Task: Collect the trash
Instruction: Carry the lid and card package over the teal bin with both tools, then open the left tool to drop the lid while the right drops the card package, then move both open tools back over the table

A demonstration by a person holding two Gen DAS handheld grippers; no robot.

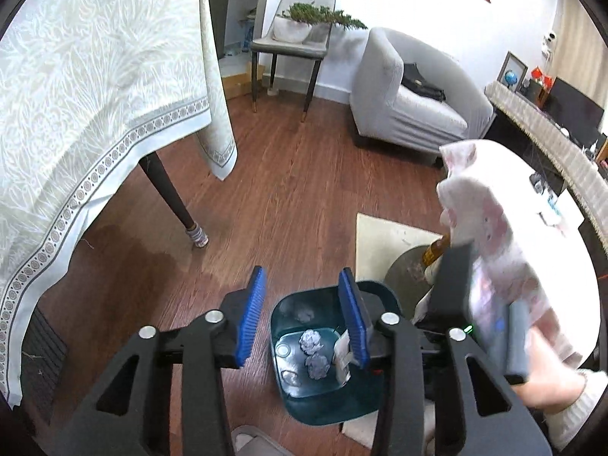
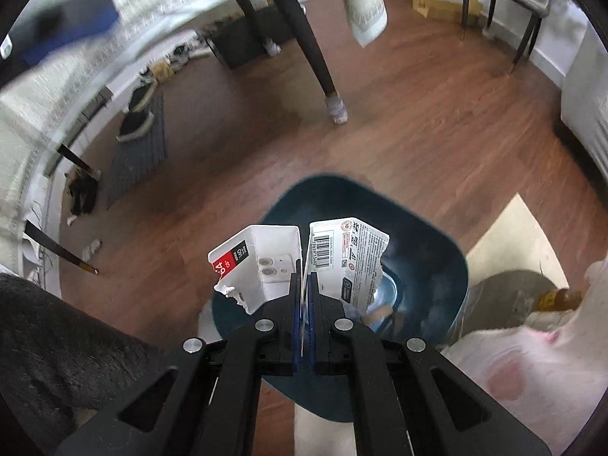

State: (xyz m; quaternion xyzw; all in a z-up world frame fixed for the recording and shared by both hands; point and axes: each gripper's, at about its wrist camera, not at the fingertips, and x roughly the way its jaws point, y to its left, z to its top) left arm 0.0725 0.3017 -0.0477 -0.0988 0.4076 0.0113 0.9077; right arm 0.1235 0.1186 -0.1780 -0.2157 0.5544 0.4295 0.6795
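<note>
Trash lay in the dark teal bin (image 1: 323, 391) seen from the left wrist: two crumpled grey paper balls (image 1: 312, 353) rested on its floor, one just nearer than the other, with a third pale wad higher against the far wall. The left gripper (image 1: 304, 319) hovered above the bin's left side, its blue-padded tongs apart with nothing between them. The bin stood on a brown wood-plank floor (image 1: 296, 190). A patterned white tablecloth (image 1: 95, 95) draped a table at left, a dark table leg showing beneath it. Farther off stood a grey chair bearing a potted plant, and a light grey sofa to its right. At right, a hand in a pink-and-white sleeve gripped the other tool.

From the right wrist, the right gripper (image 2: 303, 281) was clamped tight on a torn white cardboard package (image 2: 304, 258), split into two flaps: the left one showed a red-and-black label, the right one a barcode and fine print. The package hung directly over the bin's (image 2: 425, 250) open mouth, not yet inside. A cream rug (image 2: 513, 235) lay on the floor to the right, and the table leg stood beyond.
</note>
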